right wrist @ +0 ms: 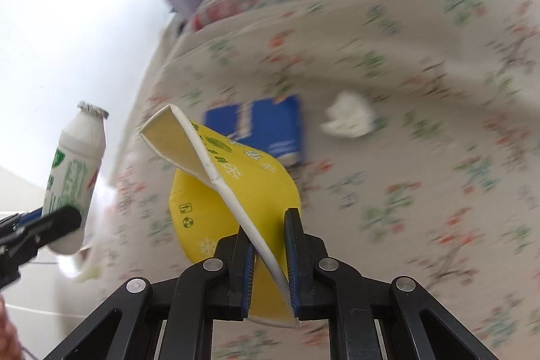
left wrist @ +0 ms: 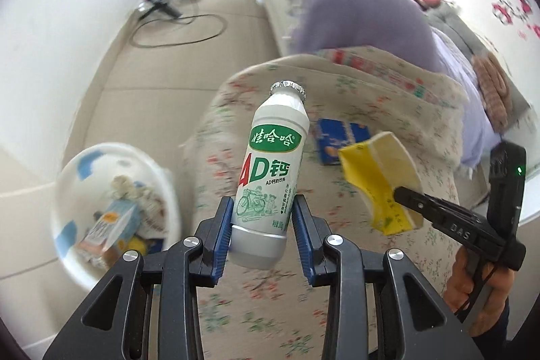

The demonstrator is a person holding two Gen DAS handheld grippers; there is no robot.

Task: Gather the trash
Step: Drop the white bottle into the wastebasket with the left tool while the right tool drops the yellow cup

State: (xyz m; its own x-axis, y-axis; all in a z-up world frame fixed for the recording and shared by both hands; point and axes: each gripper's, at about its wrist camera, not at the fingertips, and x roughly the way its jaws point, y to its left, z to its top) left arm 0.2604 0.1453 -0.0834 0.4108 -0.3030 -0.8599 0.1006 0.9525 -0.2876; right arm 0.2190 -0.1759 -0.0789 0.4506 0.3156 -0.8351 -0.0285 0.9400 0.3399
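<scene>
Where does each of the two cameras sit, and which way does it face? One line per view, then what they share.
Left wrist: sits on the left tool, looking down over the milk bottle it grips, toward the bin on the floor; the person's hand shows.
Right wrist: sits on the right tool, looking down at the floral cover; it grips the flattened yellow cup.
Shared: bottle, cup, blue box.
</scene>
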